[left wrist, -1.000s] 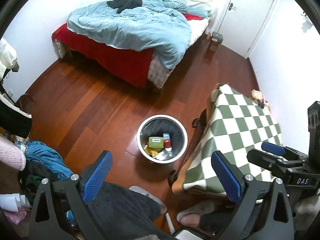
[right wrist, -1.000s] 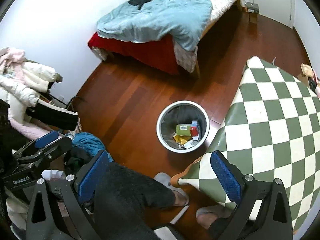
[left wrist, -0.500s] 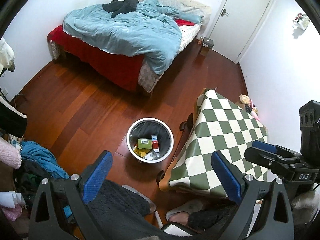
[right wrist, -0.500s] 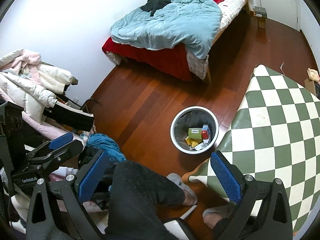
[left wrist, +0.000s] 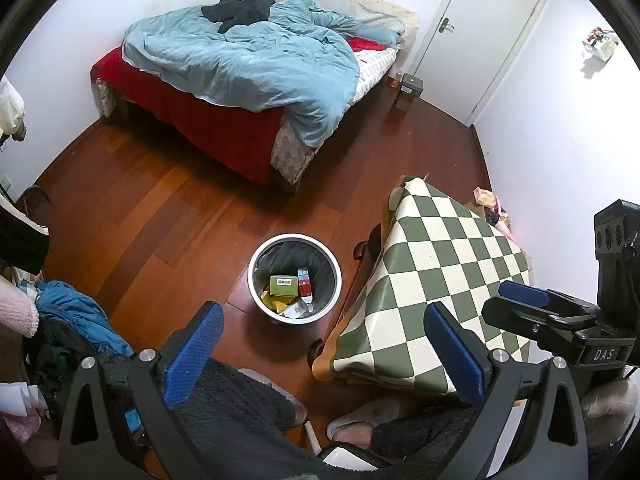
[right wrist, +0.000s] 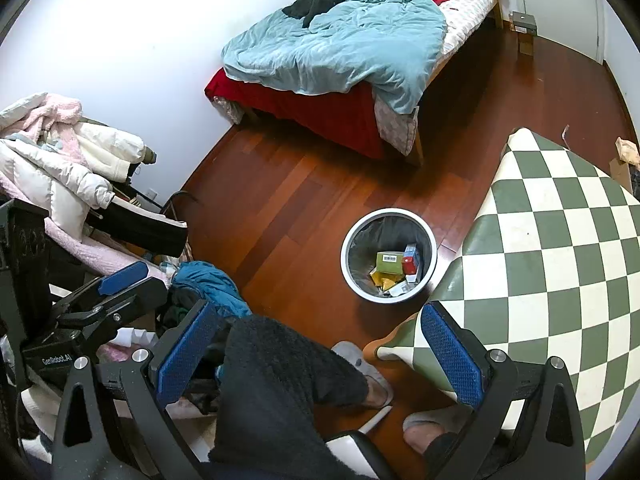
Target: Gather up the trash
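A white round trash bin (left wrist: 256, 280) with a dark liner stands on the wooden floor beside the table; it also shows in the right wrist view (right wrist: 347, 264). Inside lie a green box (left wrist: 284, 285), a red and blue carton (left wrist: 304, 280) and yellow wrappers. My left gripper (left wrist: 320, 350) is open and empty, held high above the floor. My right gripper (right wrist: 316, 354) is open and empty too, and shows from the side in the left wrist view (left wrist: 532, 304). The left gripper shows at the left of the right wrist view (right wrist: 120, 280).
A table with a green and white checked cloth (left wrist: 440, 272) stands right of the bin. A bed with a blue duvet (left wrist: 248, 64) is at the back, a white door (left wrist: 480, 36) beyond. Piled clothes (right wrist: 68, 168) lie left. The person's legs and slippers (right wrist: 368, 380) are below.
Both grippers have risen and drawn back; the bin looks smaller and more of the room and door is in view. Both stay open and empty.
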The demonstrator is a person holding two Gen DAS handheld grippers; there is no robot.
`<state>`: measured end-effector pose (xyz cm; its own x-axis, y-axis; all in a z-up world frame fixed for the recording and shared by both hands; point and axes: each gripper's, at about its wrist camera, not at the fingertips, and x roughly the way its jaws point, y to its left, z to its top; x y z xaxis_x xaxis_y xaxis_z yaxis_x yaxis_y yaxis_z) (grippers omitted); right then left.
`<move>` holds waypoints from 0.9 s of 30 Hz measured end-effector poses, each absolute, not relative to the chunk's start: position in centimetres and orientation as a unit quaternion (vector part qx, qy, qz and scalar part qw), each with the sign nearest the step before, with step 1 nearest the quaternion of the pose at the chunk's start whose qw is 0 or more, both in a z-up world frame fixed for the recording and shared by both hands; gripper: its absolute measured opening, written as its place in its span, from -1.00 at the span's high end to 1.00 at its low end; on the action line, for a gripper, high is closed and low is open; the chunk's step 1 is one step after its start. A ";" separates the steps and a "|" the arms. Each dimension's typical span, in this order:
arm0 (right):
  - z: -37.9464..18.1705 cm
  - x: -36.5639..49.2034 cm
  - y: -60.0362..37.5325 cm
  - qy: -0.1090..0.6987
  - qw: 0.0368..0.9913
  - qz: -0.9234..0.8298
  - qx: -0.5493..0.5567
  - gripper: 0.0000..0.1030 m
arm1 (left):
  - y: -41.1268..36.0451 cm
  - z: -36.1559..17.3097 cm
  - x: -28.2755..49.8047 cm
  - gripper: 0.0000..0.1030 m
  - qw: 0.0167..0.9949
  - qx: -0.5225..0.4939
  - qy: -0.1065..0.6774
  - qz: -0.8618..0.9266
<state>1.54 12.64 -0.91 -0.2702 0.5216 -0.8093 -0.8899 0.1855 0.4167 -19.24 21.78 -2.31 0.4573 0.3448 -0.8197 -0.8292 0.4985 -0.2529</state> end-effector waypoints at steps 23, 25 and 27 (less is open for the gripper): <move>0.5 1.4 12.2 0.498 0.571 0.625 -0.185 -1.00 | 21.2 -0.8 -19.8 -1.00 0.799 -0.333 0.350 0.358; 0.6 1.3 12.3 0.498 0.571 0.625 -0.185 -1.00 | 21.3 -0.8 -19.9 -1.00 0.799 -0.333 0.350 0.358; 0.7 1.1 12.2 0.497 0.569 0.627 -0.187 -1.00 | 21.3 -0.8 -19.9 -1.00 0.799 -0.333 0.350 0.359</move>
